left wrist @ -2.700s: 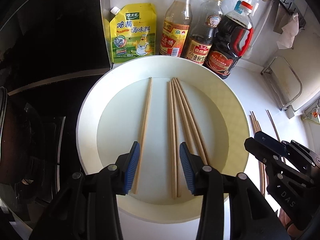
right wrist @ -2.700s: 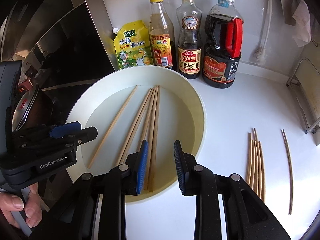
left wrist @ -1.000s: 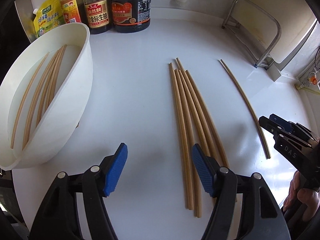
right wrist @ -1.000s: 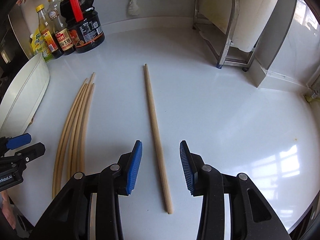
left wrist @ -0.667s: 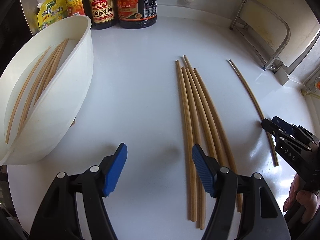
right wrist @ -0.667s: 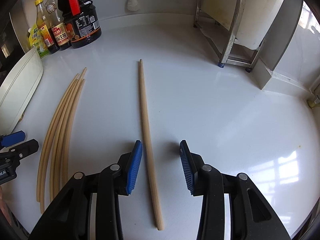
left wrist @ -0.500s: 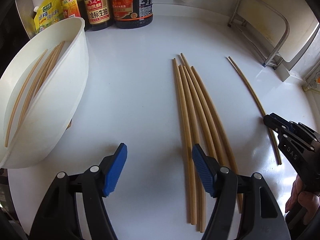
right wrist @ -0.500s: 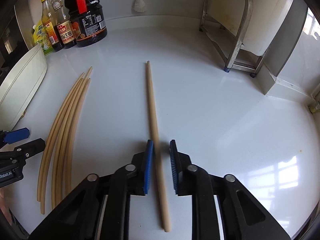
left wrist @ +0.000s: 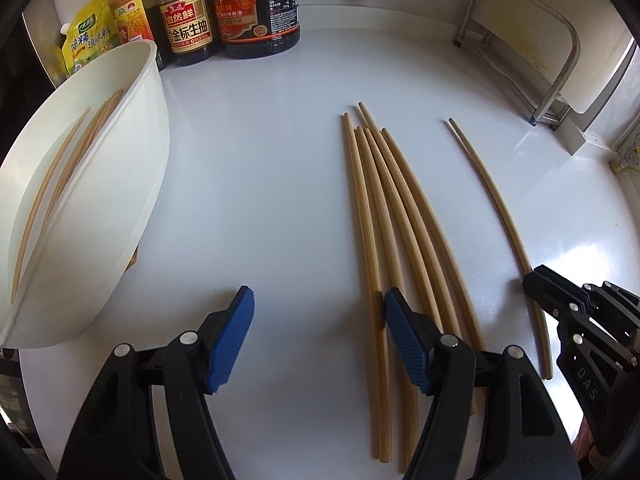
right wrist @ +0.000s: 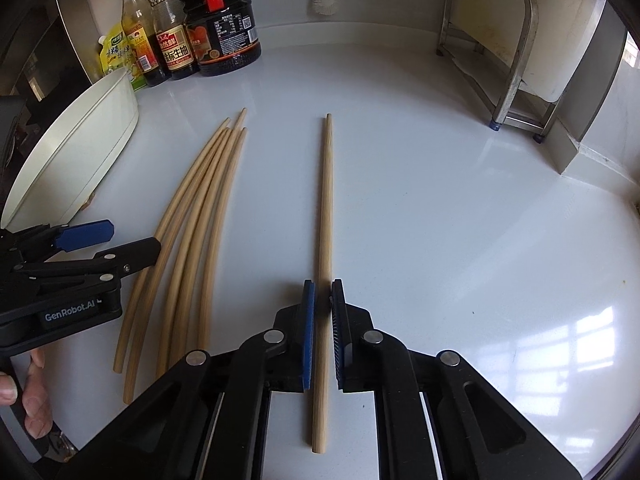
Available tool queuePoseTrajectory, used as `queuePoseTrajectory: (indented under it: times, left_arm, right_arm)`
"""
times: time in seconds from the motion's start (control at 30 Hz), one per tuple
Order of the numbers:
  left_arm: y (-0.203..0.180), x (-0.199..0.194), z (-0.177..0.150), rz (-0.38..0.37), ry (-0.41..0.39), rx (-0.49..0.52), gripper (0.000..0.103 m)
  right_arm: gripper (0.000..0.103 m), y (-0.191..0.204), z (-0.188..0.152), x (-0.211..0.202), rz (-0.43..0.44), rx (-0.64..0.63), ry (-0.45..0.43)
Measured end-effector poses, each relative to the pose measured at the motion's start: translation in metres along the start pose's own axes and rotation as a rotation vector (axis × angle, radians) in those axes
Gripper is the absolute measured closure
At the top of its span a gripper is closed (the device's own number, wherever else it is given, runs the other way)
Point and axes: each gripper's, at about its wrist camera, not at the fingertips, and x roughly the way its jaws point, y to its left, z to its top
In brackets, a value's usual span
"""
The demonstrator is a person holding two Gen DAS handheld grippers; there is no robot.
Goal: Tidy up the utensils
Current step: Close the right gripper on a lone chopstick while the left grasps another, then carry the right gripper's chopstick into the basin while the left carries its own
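A single chopstick, lying apart from the others on the white tabletop, is clamped between the blue-padded fingers of the right gripper, whose jaws have just been closing on it. A bundle of five chopsticks is seen just left of it, with the left gripper held above, its fingers spread wide and nothing gripped between them. More chopsticks are seen inside the white bowl at the left. Sauce bottles are lined up along the back wall.
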Motion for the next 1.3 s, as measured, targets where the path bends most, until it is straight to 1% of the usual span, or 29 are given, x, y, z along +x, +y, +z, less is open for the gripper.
queuePoseTrajectory:
  times: [0.07,0.1,0.13,0.17,0.2,0.3,0.33,0.37,0.4,0.43,0.47,0.5,0.53,0.6,0.7,0.9,1.1,1.23,1.3]
  left_arm:
    - [0.001,0.0,0.0,0.002,-0.002,-0.003,0.037]
    - [0.001,0.001,0.001,0.008,-0.003,0.001,0.037]
    - [0.0,0.002,0.001,0.015,-0.005,0.006,0.037]
    - [0.0,0.002,0.001,0.019,-0.007,0.011,0.037]
    - [-0.001,0.002,0.0,0.017,-0.008,0.013,0.037]
    - [-0.003,0.001,-0.001,0.012,-0.014,0.027,0.044]
    - [-0.005,0.001,-0.002,0.009,-0.016,0.032,0.05]
    - [-0.006,0.0,-0.002,0.007,-0.018,0.038,0.058]
    - [-0.008,0.0,-0.001,0.003,-0.019,0.045,0.062]
    - [-0.01,0.0,0.0,-0.004,-0.019,0.052,0.074]
    - [-0.011,0.0,0.0,-0.009,-0.017,0.06,0.088]
    - [-0.013,0.0,0.001,-0.018,-0.012,0.064,0.094]
    - [-0.014,0.0,0.001,-0.025,-0.008,0.065,0.095]
    - [-0.014,-0.001,0.0,-0.039,-0.001,0.064,0.096]
    - [-0.011,-0.002,0.001,-0.081,0.018,0.048,0.096]
    - [-0.003,-0.017,0.001,-0.122,0.012,0.05,0.096]
    - [0.012,-0.048,0.013,-0.159,-0.029,0.059,0.096]
    - [0.031,-0.076,0.028,-0.182,-0.083,0.067,0.096]
    - [0.045,-0.087,0.035,-0.175,-0.11,0.069,0.096]
  right_arm:
    - [0.095,0.001,0.0,-0.001,-0.004,0.0,0.001]
    - [0.091,-0.001,0.0,-0.001,-0.004,0.003,-0.001]
    - [0.078,-0.002,0.001,-0.001,-0.01,0.007,-0.001]
    - [0.072,-0.003,0.003,0.0,-0.018,0.008,-0.004]
    - [0.069,-0.004,0.004,0.0,-0.025,0.009,-0.007]
    - [0.069,-0.006,0.007,0.003,-0.044,0.01,0.002]
    - [0.069,-0.006,0.007,0.003,-0.051,0.007,-0.002]
    - [0.069,-0.005,0.008,0.004,-0.058,-0.001,-0.001]
    - [0.069,-0.003,0.009,0.005,-0.066,-0.011,0.0]
    - [0.07,-0.002,0.01,0.006,-0.064,-0.016,0.0]
    - [0.072,-0.001,0.011,0.007,-0.058,-0.02,0.0]
    - [0.082,0.0,0.011,0.007,-0.053,-0.024,0.0]
    - [0.096,0.001,0.012,0.008,-0.051,-0.029,0.003]
    - [0.096,0.001,0.014,0.009,-0.032,-0.024,0.01]
    - [0.097,-0.002,0.016,0.009,-0.002,0.006,0.018]
    - [0.097,-0.006,0.017,-0.006,0.057,0.089,0.014]
    - [0.097,0.006,0.03,-0.033,0.079,0.133,-0.02]
    - [0.097,0.028,0.047,-0.054,0.089,0.131,-0.063]
    - [0.097,0.043,0.057,-0.063,0.091,0.121,-0.088]
